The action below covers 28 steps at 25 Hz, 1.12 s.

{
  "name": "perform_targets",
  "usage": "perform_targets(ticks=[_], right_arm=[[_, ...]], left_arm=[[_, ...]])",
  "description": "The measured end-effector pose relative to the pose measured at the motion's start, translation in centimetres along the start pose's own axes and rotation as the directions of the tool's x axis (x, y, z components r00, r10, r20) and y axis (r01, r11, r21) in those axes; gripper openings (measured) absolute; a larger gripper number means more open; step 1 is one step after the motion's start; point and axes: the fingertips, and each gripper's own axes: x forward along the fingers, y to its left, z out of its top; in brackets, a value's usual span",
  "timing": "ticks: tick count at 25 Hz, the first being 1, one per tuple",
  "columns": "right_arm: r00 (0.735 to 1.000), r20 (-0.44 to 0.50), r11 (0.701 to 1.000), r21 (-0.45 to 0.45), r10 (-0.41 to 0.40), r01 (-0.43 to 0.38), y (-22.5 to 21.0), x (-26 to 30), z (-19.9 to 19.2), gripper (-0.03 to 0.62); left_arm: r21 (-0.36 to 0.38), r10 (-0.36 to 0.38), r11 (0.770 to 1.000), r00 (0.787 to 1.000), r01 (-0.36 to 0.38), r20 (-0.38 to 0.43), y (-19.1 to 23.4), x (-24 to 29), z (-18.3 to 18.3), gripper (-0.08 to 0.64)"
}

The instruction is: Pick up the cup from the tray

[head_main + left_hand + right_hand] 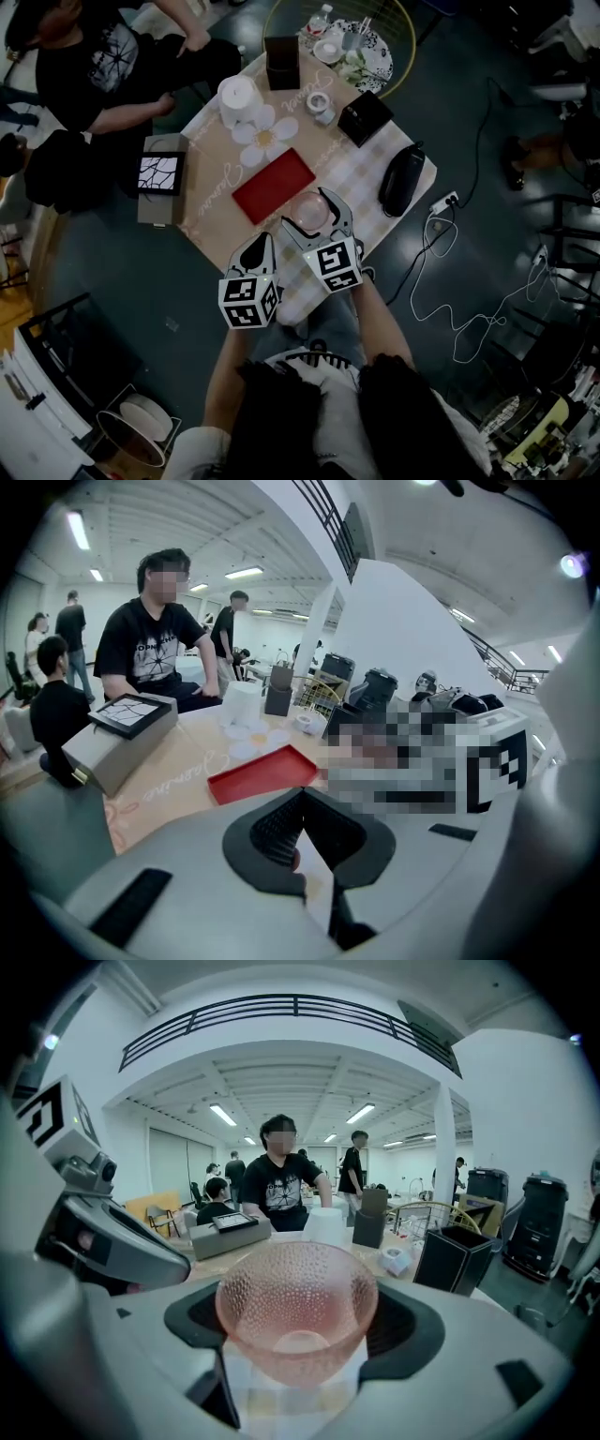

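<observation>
Left gripper (261, 246) idle, right gripper (315, 216) has the pink dimpled glass cup (307, 208)
Head view: cup off the flat red tray (273, 185), over checked tablecloth (366, 178) just beside it. Left gripper view: jaws pressed together, empty. Right gripper view: jaws pinch the cup's sides. Risk: tapered glass could slide out if squeeze eases or gripper tilts

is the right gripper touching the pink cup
Touching. The right gripper view shows the jaws of the right gripper pressed against both sides of the pink cup.
</observation>
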Motion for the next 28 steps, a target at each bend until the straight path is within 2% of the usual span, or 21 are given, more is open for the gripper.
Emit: perform_targets(ticks=[6, 15, 24, 28], right_arm=[[0.999, -0.009, 0.999, 0.023, -0.043, 0.043, -1.4, -1.9, -1.5, 0.402], [0.998, -0.034, 0.997, 0.046, -0.059, 0.060, -2.3, -2.3, -4.7, 0.402], [0.998, -0.043, 0.998, 0.025, -0.054, 0.055, -2.6, -2.2, -6.8, 0.402], [0.998, -0.039, 0.998, 0.015, -0.057, 0.058, -2.4, -2.3, -7.4, 0.402]], left_arm=[[0.017, -0.040, 0.999, 0.999, 0.040, -0.011, -2.1, 0.4, -0.5, 0.006], [0.013, -0.042, 0.999, 0.998, 0.043, -0.057, -2.8, 1.4, -2.3, 0.006], [-0.037, -0.080, 0.996, 0.995, 0.078, -0.054, -3.0, 2.3, -2.3, 0.006], [-0.032, -0.151, 0.988, 0.987, 0.149, -0.057, -4.1, 2.2, -2.0, 0.006]])
